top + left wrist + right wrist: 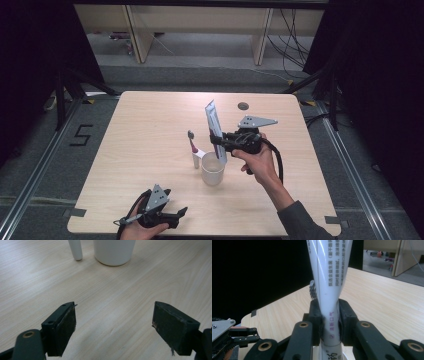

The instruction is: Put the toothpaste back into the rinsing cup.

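Note:
A white toothpaste tube stands nearly upright over a white cup, its flat crimped end at the top. My right gripper is shut on the tube's lower part, and in the right gripper view both pads press into the tube. A toothbrush stands just left of the cup, bristles up; its head peeks out behind the tube. My left gripper rests open near the table's front edge. Its jaws hold nothing and point at the cup and the toothbrush handle.
The light wooden table has a small round grommet near its far edge. Dark floor surrounds it, with a "5" marking at the left. Cables and wooden furniture legs lie beyond the far side.

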`<action>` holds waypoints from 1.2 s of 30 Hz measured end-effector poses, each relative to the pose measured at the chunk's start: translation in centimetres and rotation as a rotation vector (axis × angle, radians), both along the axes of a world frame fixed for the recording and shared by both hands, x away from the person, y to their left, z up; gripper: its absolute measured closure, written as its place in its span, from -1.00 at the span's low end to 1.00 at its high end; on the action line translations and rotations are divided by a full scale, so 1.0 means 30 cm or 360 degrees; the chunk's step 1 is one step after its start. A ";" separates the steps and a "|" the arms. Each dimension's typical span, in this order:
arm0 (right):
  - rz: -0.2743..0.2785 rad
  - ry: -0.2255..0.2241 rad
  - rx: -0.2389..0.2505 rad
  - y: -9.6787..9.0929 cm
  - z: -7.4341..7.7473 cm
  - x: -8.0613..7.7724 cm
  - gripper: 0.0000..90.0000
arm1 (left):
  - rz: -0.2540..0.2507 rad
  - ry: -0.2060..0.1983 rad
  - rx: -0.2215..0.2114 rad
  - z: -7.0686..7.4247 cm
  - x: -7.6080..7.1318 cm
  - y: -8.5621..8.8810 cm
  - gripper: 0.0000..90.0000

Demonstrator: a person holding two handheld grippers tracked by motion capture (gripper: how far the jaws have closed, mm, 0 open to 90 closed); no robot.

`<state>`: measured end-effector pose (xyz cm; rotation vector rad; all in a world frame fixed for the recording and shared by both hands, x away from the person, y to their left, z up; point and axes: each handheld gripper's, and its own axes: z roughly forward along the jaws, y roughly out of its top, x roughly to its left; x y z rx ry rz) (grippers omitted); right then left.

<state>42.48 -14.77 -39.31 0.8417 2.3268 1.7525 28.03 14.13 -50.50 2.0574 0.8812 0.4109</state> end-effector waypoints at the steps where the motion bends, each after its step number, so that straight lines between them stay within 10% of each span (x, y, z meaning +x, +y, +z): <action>1: -0.0003 -0.0007 -0.0013 0.005 -0.003 0.000 0.68 | -0.0002 -0.0004 -0.0007 -0.001 0.000 0.001 -0.58; 36: 0.0098 0.0012 -0.0254 0.087 -0.168 -0.006 0.67 | 0.0001 0.0005 0.0000 -0.002 -0.001 -0.004 -0.58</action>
